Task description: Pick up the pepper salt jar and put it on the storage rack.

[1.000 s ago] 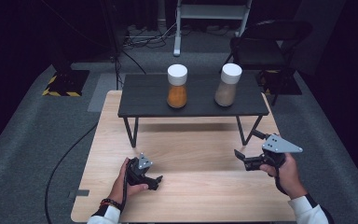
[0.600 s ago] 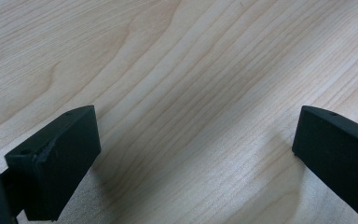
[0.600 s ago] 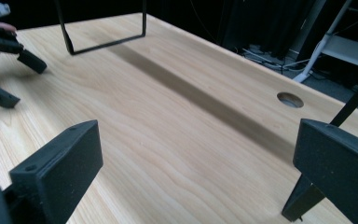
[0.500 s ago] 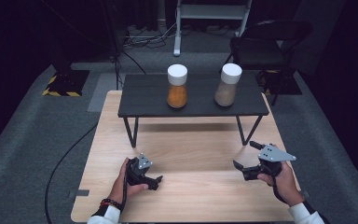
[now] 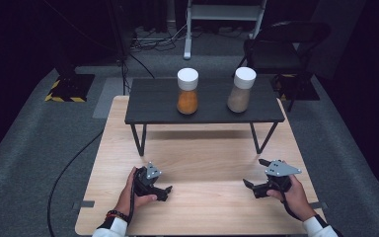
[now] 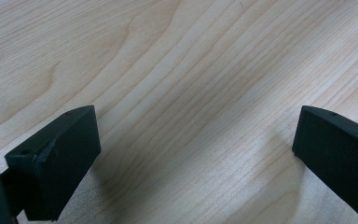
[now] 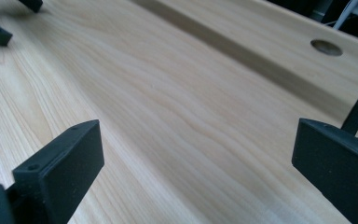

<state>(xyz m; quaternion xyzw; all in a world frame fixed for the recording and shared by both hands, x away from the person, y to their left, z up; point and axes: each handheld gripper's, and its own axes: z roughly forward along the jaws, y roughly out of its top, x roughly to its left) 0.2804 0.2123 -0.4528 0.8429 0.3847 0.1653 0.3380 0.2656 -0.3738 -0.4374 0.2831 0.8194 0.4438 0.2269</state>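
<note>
Left gripper (image 5: 164,189) and right gripper (image 5: 254,175) low near the tabletop's (image 5: 202,153) front edge, fingers apart, holding nothing.

Two jars (image 5: 187,91) (image 5: 241,89) are standing side by side on a small shelf (image 5: 148,106), at 12 o'clock on the counter (image 5: 207,153).
</note>
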